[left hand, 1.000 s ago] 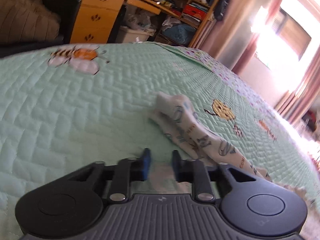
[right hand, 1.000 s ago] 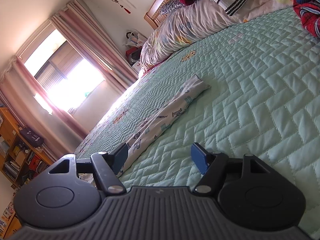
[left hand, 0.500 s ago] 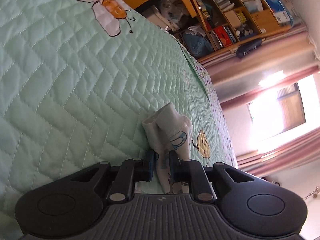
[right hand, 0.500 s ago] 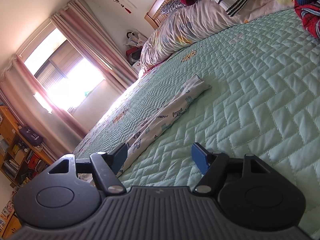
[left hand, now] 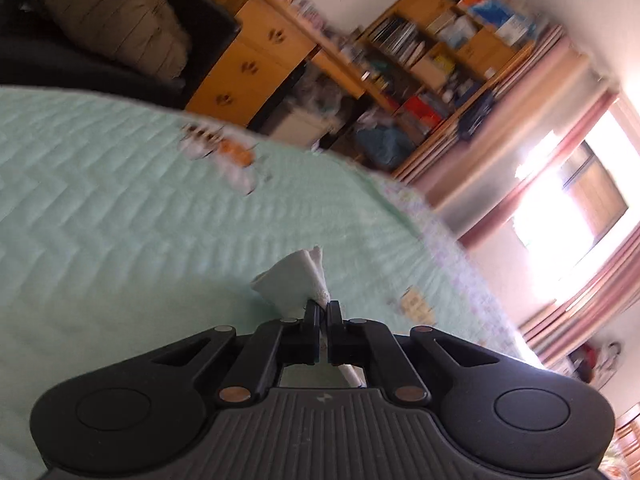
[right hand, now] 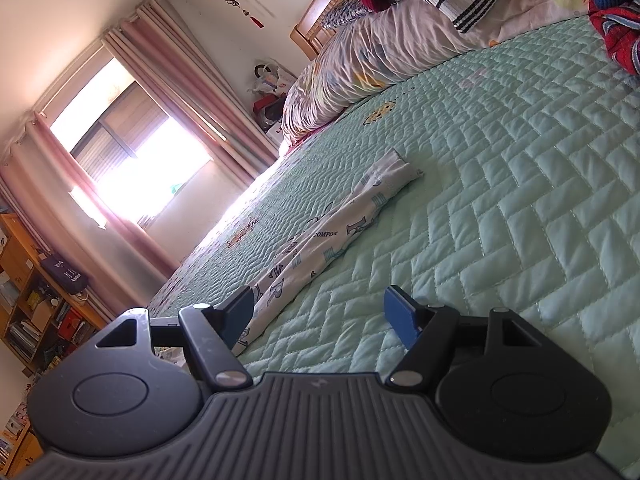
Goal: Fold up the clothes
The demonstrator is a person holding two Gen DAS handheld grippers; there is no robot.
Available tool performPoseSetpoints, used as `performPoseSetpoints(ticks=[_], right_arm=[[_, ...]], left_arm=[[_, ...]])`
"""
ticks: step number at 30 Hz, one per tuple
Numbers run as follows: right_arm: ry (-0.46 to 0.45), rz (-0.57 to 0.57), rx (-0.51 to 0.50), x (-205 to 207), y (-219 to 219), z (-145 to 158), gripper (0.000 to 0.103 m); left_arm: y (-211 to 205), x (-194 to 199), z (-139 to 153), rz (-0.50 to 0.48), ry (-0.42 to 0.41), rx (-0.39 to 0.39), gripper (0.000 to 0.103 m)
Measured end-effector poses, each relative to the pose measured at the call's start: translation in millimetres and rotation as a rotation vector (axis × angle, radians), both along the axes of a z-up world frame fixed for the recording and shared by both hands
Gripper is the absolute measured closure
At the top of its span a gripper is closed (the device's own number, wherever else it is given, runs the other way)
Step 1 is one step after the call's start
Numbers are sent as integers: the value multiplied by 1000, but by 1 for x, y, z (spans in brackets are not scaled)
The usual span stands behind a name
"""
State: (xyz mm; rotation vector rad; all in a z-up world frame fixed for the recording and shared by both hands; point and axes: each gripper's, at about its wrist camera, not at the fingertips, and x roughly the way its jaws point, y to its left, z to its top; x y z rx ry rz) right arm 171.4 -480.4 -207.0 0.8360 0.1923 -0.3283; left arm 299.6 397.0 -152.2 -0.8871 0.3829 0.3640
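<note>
Left gripper clamped on white fabric fold, jaws just closed onto it; pinched end lifted above green quilt; left view blurred. Right gripper jaws wide apart, nothing between pads. Printed garment lies on quilt as long narrow strip, running from beside right gripper's left finger toward far pillows.

Quilted matt mint cloth bedspread, soft printed white cotton garment, matt ribbed black plastic tongs, varnished orange wooden drawers.
</note>
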Motion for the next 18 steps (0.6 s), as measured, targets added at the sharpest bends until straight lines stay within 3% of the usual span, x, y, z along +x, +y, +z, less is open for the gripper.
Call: performPoseSetpoints(ticks=[2, 5, 7, 8, 9, 12, 14, 18], right_arm=[[-4, 1, 4, -1, 0, 0, 29], [-9, 1, 8, -1, 0, 0, 29], [-10, 1, 8, -1, -1, 0, 29], [-10, 1, 8, -1, -1, 0, 29], [-10, 1, 8, -1, -1, 0, 29], [-9, 1, 7, -1, -2, 0, 29], [-7, 2, 6, -1, -2, 0, 29], [-7, 3, 4, -1, -2, 0, 29]], left_arm=[[11, -2, -18, -9, 34, -99, 98], [15, -12, -27, 14, 25, -120, 97], [9, -20, -18, 50, 34, -104, 90], [6, -25, -11, 70, 30, -88, 79], [1, -33, -2, 94, 11, -54, 76], [-6, -47, 30, 121, -40, 90, 71], [0, -38, 47, 94, -28, 157, 69], [25, 5, 54, -28, 20, 114, 66]])
